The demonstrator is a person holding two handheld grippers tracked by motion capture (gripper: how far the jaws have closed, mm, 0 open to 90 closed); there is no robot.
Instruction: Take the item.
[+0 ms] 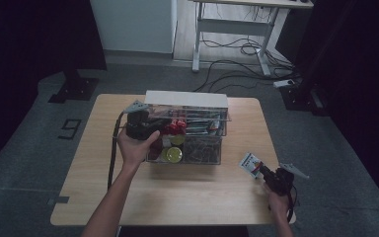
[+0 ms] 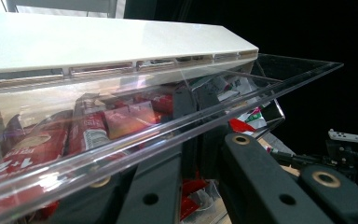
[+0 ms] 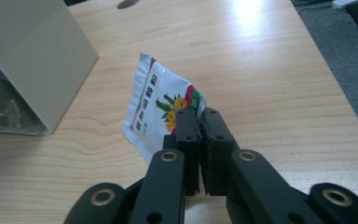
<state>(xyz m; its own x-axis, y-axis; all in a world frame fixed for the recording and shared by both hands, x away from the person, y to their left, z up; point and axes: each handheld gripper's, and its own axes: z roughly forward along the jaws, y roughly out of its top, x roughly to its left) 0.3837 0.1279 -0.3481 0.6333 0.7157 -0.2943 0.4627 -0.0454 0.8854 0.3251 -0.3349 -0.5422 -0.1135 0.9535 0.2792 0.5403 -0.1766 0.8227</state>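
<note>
A clear plastic organizer box point(image 1: 197, 148) with a white back part point(image 1: 186, 98) stands mid-table, full of red packets point(image 2: 37, 144) and other small sachets. My left gripper point(image 1: 158, 124) is at the box's upper left, shut on the edge of its clear lid point(image 2: 270, 86), which stands raised; its fingertips point(image 2: 186, 100) show through the plastic. My right gripper point(image 1: 259, 169) hovers over the table's right front corner, shut on the corner of a white sachet point(image 3: 161, 109) printed with yellow flowers. The sachet point(image 1: 250, 163) hangs tilted just above the wood.
The wooden table point(image 1: 177, 192) has bare room in front of the box and at the left. Two yellow round items point(image 1: 171, 154) lie in the box's front compartment. A desk frame and cables point(image 1: 237, 49) stand on the floor beyond the table.
</note>
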